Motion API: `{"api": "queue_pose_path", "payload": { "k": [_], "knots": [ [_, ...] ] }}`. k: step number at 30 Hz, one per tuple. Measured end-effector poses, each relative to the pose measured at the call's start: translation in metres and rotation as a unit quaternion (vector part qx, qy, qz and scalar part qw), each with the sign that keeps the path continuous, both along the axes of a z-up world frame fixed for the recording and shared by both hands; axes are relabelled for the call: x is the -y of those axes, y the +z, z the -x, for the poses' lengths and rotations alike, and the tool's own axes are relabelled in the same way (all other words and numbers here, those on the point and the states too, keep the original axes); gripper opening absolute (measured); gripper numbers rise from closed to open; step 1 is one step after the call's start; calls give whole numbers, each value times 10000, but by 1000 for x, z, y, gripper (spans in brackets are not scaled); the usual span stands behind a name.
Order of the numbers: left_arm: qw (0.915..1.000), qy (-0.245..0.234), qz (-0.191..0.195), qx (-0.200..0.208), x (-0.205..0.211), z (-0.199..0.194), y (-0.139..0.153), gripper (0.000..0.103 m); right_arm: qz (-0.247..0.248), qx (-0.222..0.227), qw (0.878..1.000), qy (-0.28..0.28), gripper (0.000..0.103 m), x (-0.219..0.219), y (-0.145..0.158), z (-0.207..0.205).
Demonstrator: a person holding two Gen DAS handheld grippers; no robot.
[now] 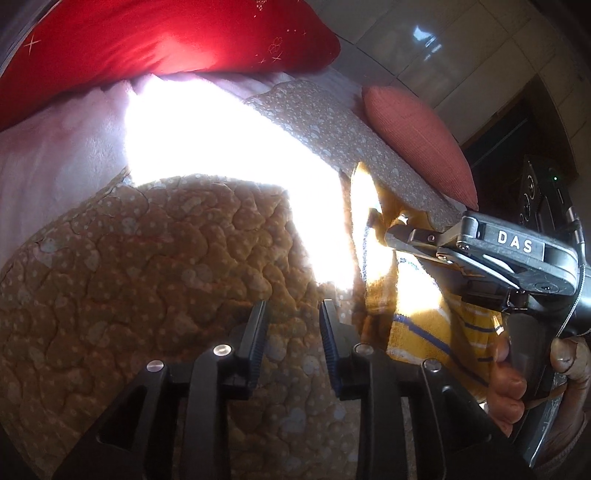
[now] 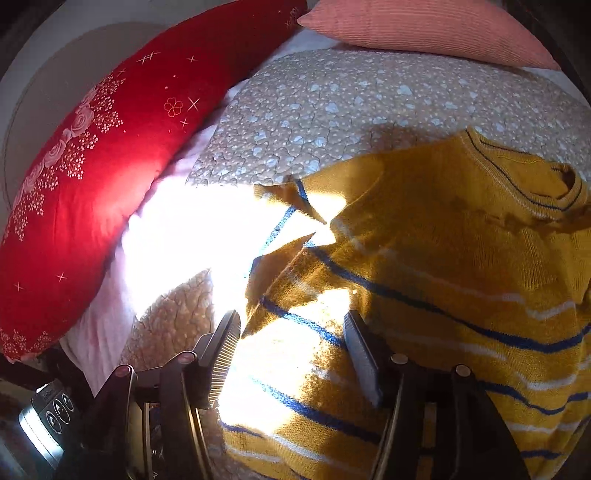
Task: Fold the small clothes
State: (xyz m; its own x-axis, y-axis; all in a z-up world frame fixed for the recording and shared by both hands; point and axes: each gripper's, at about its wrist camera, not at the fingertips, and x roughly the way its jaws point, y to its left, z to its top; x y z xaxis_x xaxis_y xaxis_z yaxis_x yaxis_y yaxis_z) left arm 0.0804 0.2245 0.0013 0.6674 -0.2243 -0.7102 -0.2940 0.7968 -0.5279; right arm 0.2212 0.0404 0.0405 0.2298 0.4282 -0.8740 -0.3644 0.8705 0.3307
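A small mustard-yellow knit sweater [image 2: 443, 258] with blue and white stripes lies on a quilted bedspread [image 2: 332, 107], collar at the upper right. My right gripper [image 2: 291, 321] is open and hovers over the sweater's left edge, near a folded sleeve [image 2: 288, 199]. In the left wrist view my left gripper [image 1: 293, 310] is open and empty over the tan quilt [image 1: 147, 277]. The sweater [image 1: 424, 332] lies to its right, and the right gripper's body [image 1: 498, 251] reaches over it. Strong sunlight washes out part of the sleeve.
A large red embroidered pillow [image 2: 92, 177] lies along the left and shows at the top of the left wrist view [image 1: 166, 33]. A pink ribbed cushion [image 2: 424, 26] sits at the back. A pale pink sheet [image 1: 55, 147] lies under the quilt. A hand [image 1: 517, 384] holds the right gripper.
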Motion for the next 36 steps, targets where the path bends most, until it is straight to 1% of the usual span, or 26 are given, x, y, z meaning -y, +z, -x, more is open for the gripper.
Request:
{"api": "queue_pose_path", "payload": {
  "k": [3,6,8,9,10,11,12,13,14,16,17,19,23,25,27,29,30,31,33,34,35,36],
  "knots": [
    [10000,9,57,7,-1,2,0,30,572,358,9975,208,73,-20,-6,8],
    [10000,-3,77,22,-1,4,0,35,1103,613,9914,348,77,-35,-14,11],
    [10000,6,88,21,1,1,2,37,1548,752,9836,537,80,-47,-23,13],
    [10000,18,89,10,2,2,2,38,1820,888,9769,683,80,-52,-27,16],
    [10000,25,88,-21,3,2,2,39,2065,1082,9692,795,73,-57,-29,21],
    [9999,33,105,4,4,4,3,43,2252,1282,9623,824,53,-58,-28,26],
    [9999,36,111,34,6,4,4,45,2285,1414,9593,873,46,-56,-25,29],
    [9999,17,115,75,8,4,6,46,2124,1487,9616,900,29,-49,-17,31],
    [9999,-20,114,127,12,3,8,49,1891,1477,9670,852,18,-37,-9,29],
    [9995,-114,94,274,22,4,12,52,1130,1275,9834,617,16,-2,10,20],
    [9993,-154,40,324,28,3,14,54,850,1282,9869,486,15,17,19,17],
    [9989,-264,-65,370,43,4,16,54,514,1411,9885,166,15,59,40,11],
    [9960,-742,9,498,79,6,24,54,-125,1513,9867,-581,15,162,69,3],
    [9940,-947,-19,543,102,5,33,55,-335,1530,9830,-960,15,216,74,1],
    [9903,-1238,-30,635,127,3,42,57,-558,1481,9779,-1364,15,271,72,4],
    [9859,-1515,-91,701,155,1,50,64,-773,1292,9760,-1576,16,314,57,6],
    [9836,-1654,-105,705,168,-2,52,65,-861,1155,9755,-1663,16,332,45,5],
    [9819,-1773,-100,655,181,-7,55,65,-945,995,9746,-1768,18,346,31,7],
    [9795,-1944,-7,527,204,-22,61,65,-1111,722,9701,-2034,30,366,-1,16],
    [9786,-1996,32,497,213,-30,63,65,-1226,686,9641,-2255,46,377,-11,24],
    [9781,-2025,21,478,220,-39,64,68,-1405,670,9571,-2445,55,388,-17,30],
    [9784,-2019,-48,442,225,-48,65,69,-1612,636,9515,-2544,55,396,-20,33]
  ]
}}
